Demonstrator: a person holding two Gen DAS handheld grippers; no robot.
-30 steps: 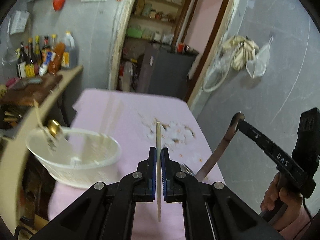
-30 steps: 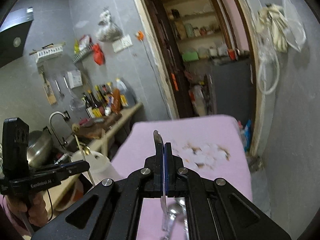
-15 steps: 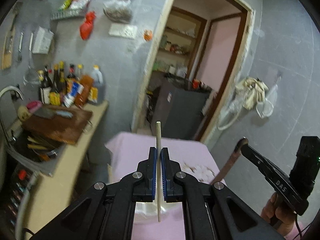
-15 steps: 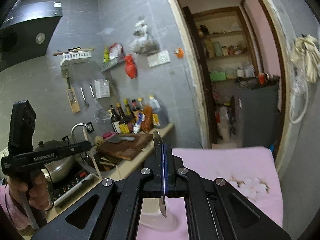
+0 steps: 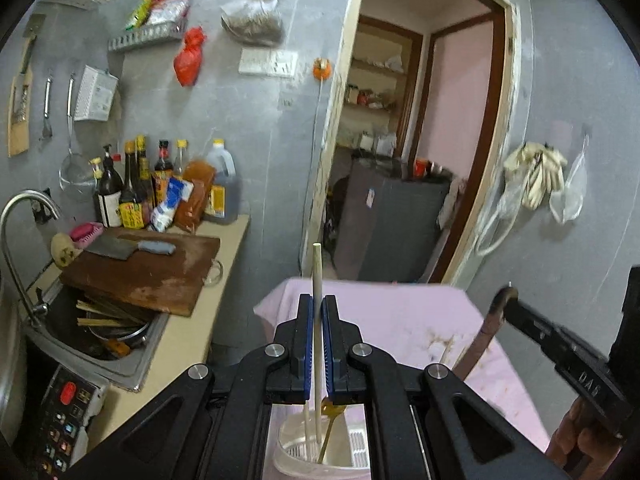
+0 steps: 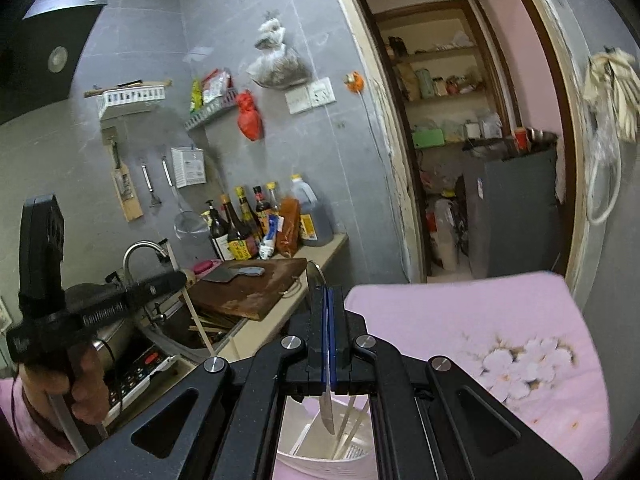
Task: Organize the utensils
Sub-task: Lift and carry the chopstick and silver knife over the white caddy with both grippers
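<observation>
My left gripper (image 5: 316,305) is shut on a pale wooden chopstick (image 5: 317,272) that stands upright. Its lower end hangs over a white plastic basket (image 5: 358,446), which holds another chopstick and a golden spoon (image 5: 330,420). My right gripper (image 6: 327,293) is shut on a knife (image 6: 328,410), blade pointing down above the same basket (image 6: 304,462). In the left wrist view the right gripper (image 5: 510,300) sits to the right with the knife (image 5: 486,336) hanging from it. In the right wrist view the left gripper (image 6: 180,278) is at the left, a hand under it.
The basket stands at the near edge of a table with a pink flowered cloth (image 6: 460,312). To the left is a counter with a sink (image 5: 100,344), a cutting board with a cleaver (image 5: 148,272), bottles (image 5: 160,188) and a stove panel (image 5: 64,412). A doorway and dark cabinet (image 5: 388,224) lie beyond.
Both grippers moved left across the table and a little up, still holding the chopstick and knife. The basket went from the left of the view to directly beneath them.
</observation>
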